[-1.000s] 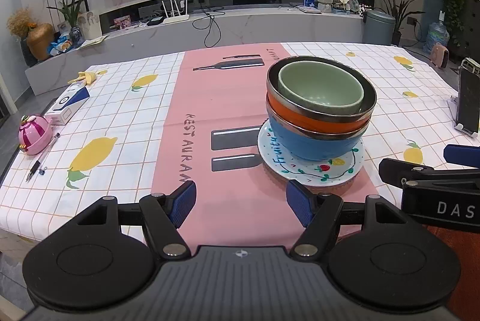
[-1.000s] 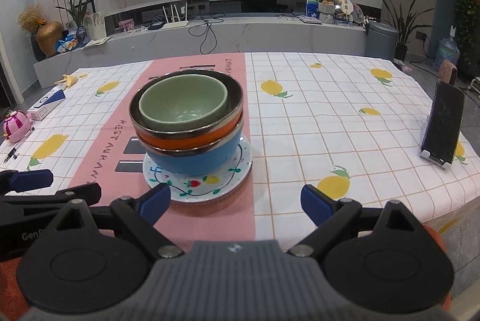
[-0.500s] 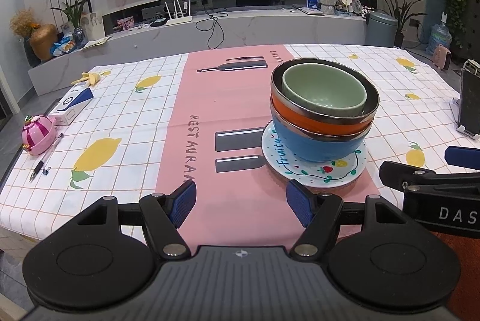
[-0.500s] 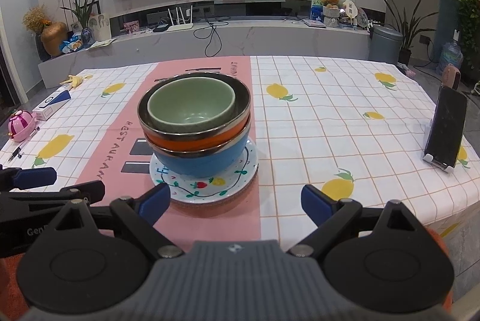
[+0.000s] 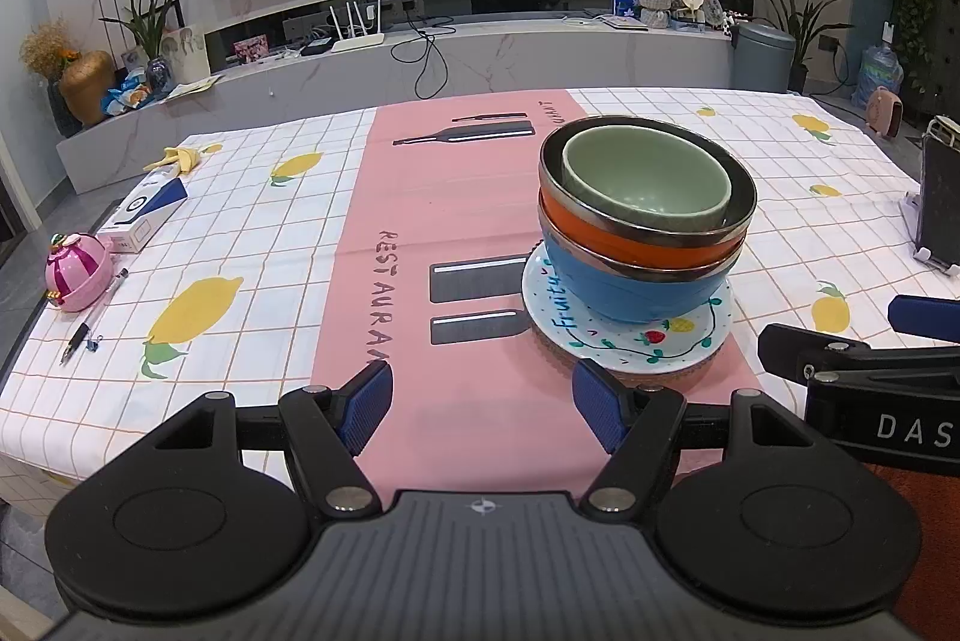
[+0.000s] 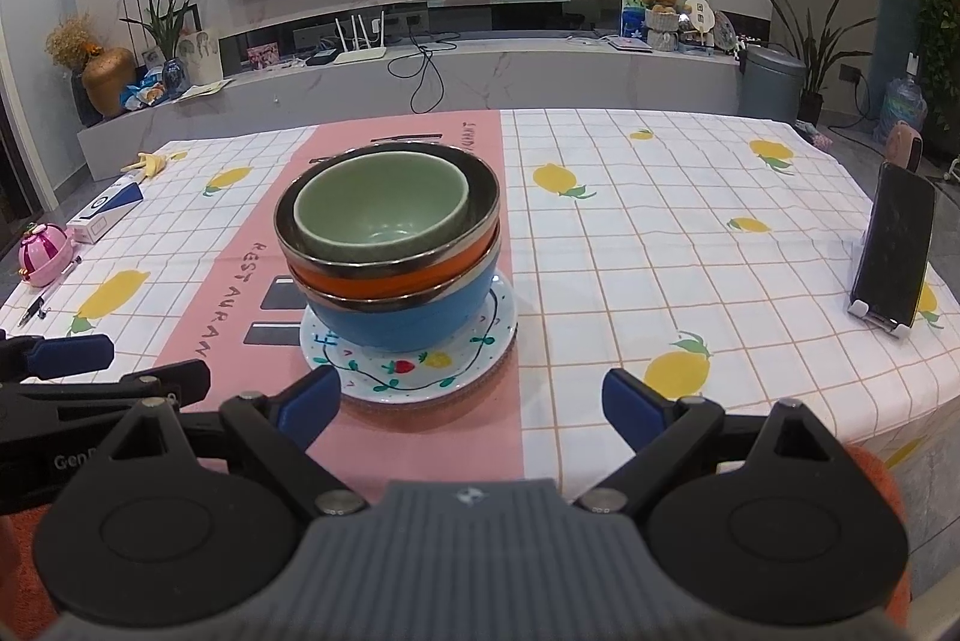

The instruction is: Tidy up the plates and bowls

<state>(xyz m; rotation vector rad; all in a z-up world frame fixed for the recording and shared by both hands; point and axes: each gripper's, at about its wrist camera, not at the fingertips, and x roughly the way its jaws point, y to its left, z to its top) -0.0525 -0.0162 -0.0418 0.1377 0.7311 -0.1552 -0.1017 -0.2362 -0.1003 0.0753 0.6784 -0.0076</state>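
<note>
both tongs are held open and empty at the near edge of the tabletop (image 5: pixel 252 221), the left tongs (image 5: pixel 482 406) left of the stack, the right tongs (image 6: pixel 471 402) just near it. over the last second the views have been raised and drawn back a little; nothing has been gripped. the green bowl (image 6: pixel 381 210) sits in the orange bowl (image 6: pixel 384 281), that in the blue bowl (image 6: pixel 402 320), on the plate (image 6: pixel 414 371) at mid-tabletop. stacking is judged done, with the retreat under way.

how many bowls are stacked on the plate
3: blue bowl on the plate, orange bowl nested inside it, green bowl on top. A hidden nested bowl is possible.
</note>
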